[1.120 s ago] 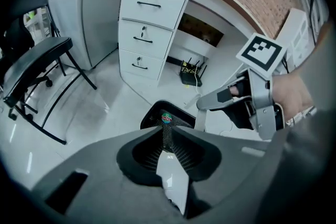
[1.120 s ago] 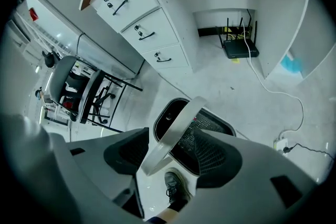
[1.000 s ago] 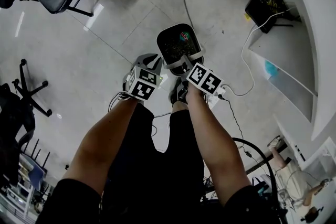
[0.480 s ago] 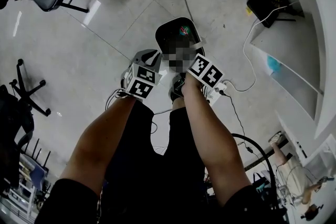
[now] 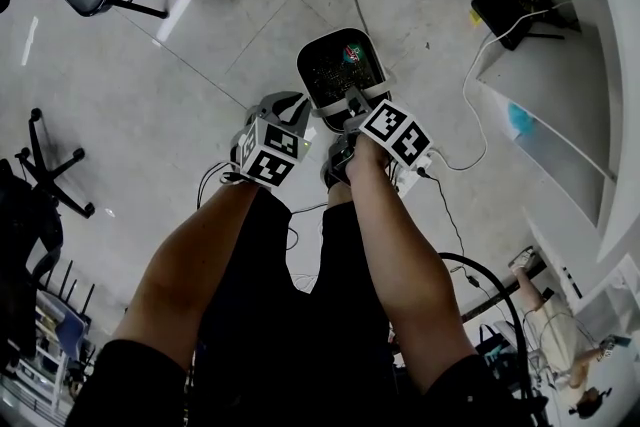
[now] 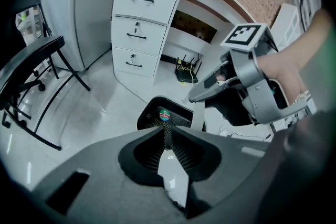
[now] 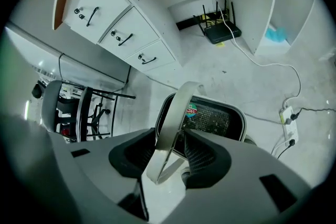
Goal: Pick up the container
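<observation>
Closing the right gripper (image 7: 172, 135) on the container's white handle (image 7: 176, 107): its jaws have just been coming together, and the pads are pressing the raised band from both sides. The container (image 5: 330, 83) is standing on the tiled floor (image 5: 170, 105), directly below both grippers. The left gripper (image 6: 168, 132) is hovering near the container's rim, jaws together, holding nothing.

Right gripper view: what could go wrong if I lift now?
The right gripper has just been closing on the pale grey hoop handle, which sits slanted between its jaws and may slip. The black mesh-bottomed container would hang from that one band and could swing into the left gripper beside it.
</observation>
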The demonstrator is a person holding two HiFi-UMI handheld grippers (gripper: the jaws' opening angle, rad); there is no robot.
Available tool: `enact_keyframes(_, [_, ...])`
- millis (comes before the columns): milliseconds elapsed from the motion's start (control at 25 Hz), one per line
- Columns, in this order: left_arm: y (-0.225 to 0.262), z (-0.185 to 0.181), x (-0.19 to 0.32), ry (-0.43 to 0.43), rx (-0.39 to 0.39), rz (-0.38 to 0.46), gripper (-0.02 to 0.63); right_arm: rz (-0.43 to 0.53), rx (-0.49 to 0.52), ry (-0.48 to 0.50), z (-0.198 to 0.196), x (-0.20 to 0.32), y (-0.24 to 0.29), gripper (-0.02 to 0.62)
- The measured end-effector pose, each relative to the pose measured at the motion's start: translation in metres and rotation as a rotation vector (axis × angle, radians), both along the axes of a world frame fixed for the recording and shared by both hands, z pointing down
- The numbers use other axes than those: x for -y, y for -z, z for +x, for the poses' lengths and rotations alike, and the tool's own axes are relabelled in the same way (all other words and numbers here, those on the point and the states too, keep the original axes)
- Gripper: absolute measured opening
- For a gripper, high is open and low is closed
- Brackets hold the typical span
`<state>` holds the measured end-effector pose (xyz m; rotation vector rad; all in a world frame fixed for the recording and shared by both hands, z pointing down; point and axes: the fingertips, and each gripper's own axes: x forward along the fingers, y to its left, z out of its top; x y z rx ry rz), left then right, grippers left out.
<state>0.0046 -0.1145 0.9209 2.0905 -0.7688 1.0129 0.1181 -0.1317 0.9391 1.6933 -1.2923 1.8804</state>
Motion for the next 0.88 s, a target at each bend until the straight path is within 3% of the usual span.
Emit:
enact_keyframes(400, [-0.005,0.002,-0.014,-0.032,0.003,-0.018,0.041,-0.095,-0.038,-0.023,0.003,-0.007,0.0,0.143])
enact_keyframes(560, [-0.005,0.001,-0.013,-0.034,-0.001,-0.016,0.041,-0.206,-0.071,-0.093,0.014,-0.029,-0.01,0.126])
enact_keyframes(720, [-0.006,0.001,-0.015,-0.033,-0.005,-0.016,0.041,-0.15,-0.058,-0.11,0.018,-0.036,-0.016,0.115])
enact_keyframes(880, [-0.01,0.002,-0.014,-0.026,-0.009,-0.019,0.041,-0.176,-0.059,-0.084,0.019,-0.046,-0.03,0.096])
